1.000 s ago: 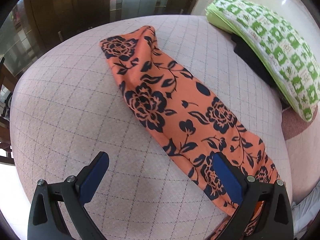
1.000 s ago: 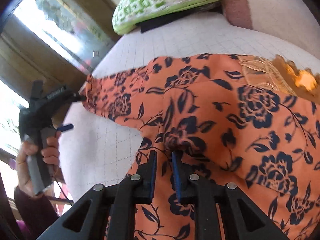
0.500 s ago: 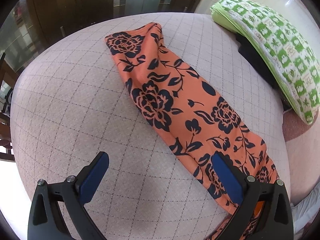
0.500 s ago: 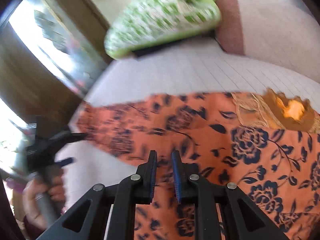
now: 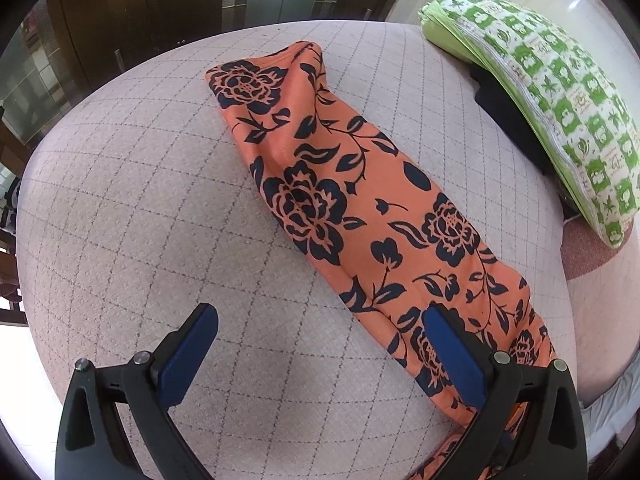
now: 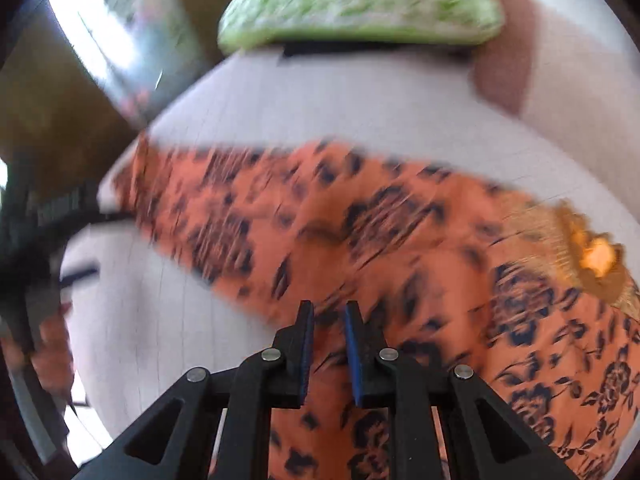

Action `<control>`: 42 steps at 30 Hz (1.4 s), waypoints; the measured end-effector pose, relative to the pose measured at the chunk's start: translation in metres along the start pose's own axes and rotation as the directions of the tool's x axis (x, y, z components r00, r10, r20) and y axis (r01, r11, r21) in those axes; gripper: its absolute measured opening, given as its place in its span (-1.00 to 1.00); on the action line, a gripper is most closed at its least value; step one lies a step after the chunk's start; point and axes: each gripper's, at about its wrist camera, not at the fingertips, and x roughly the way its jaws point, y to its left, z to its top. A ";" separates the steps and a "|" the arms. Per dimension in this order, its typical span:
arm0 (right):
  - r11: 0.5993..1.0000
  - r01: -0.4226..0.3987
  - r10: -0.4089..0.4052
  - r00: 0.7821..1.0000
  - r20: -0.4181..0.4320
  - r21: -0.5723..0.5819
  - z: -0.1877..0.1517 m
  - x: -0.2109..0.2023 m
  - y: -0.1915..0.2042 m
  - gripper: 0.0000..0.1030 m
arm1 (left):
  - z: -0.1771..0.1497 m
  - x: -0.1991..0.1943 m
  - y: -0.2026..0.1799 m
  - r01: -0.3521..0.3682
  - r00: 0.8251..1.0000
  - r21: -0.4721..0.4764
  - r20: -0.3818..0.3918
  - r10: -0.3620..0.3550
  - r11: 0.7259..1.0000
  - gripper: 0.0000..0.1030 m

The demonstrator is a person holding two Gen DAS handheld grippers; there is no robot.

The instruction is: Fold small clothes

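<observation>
An orange cloth with dark blue flowers [image 5: 360, 200] lies as a long folded strip on the quilted bed [image 5: 140, 200]. My left gripper [image 5: 320, 314] hovers open over the strip's near left edge, its right finger [image 5: 452, 356] above the fabric and nothing between the pads. The right wrist view is blurred by motion. There my right gripper [image 6: 329, 306] stands nearly closed over the wider part of the cloth [image 6: 400, 248], with orange fabric in the narrow gap between its pads. A gold embroidered patch [image 6: 592, 256] shows at the cloth's right end.
A green and white patterned pillow [image 5: 560, 92] lies at the bed's far right on a dark item [image 5: 508, 116]. Wooden doors with glass panes stand beyond the bed. The other gripper [image 6: 52, 216] and a hand [image 6: 48, 344] show blurred at the left of the right wrist view.
The right gripper has swept sideways over the cloth, and the raised fold at its tips now looks flatter. The left gripper has barely moved and stays open.
</observation>
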 end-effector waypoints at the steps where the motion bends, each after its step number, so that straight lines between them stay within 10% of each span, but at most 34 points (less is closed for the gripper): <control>1: 0.999 0.050 -0.050 0.999 -0.002 0.006 0.001 0.005 -0.001 -0.64 | -0.001 0.000 -0.001 0.000 1.000 0.003 -0.001 0.000 1.000 0.99; 10: 0.947 -0.078 -0.053 0.919 0.392 0.312 0.030 -0.063 -0.065 -0.64 | 0.001 0.000 0.000 0.003 1.000 -0.002 0.001 -0.003 1.000 0.99; 17: 0.989 0.051 -0.085 0.968 0.237 0.142 -0.012 -0.056 -0.058 -0.62 | 0.001 0.004 -0.003 0.003 1.000 0.020 -0.018 -0.002 1.000 0.99; 24: 0.911 0.404 -0.387 0.907 0.167 -0.085 -0.088 -0.042 -0.036 -0.62 | -0.004 0.006 -0.001 0.017 0.999 0.003 -0.032 -0.016 1.000 0.99; 29: 0.888 0.455 -0.436 0.881 0.185 -0.069 -0.095 -0.037 -0.042 -0.62 | -0.012 0.006 -0.015 0.014 0.999 0.053 -0.040 -0.012 0.998 0.99; 35: 0.961 0.272 -0.276 0.937 0.215 0.050 -0.083 -0.044 -0.049 -0.61 | -0.012 0.007 -0.022 0.013 0.999 0.071 -0.043 -0.010 0.997 0.99; 37: 0.980 0.124 -0.177 0.900 0.399 0.155 -0.093 -0.088 -0.058 -0.61 | -0.011 0.007 -0.024 0.008 0.999 0.078 -0.039 -0.005 0.997 0.99; 39: 0.975 -0.029 -0.107 0.808 0.580 0.221 -0.114 -0.127 -0.067 -0.56 | -0.011 0.007 -0.024 -0.001 1.000 0.080 -0.030 0.003 0.997 0.99; 42: 0.949 -0.175 -0.076 0.684 0.726 0.264 -0.143 -0.147 -0.081 0.99 | -0.014 0.009 -0.028 -0.003 1.000 0.084 -0.031 0.005 0.996 0.99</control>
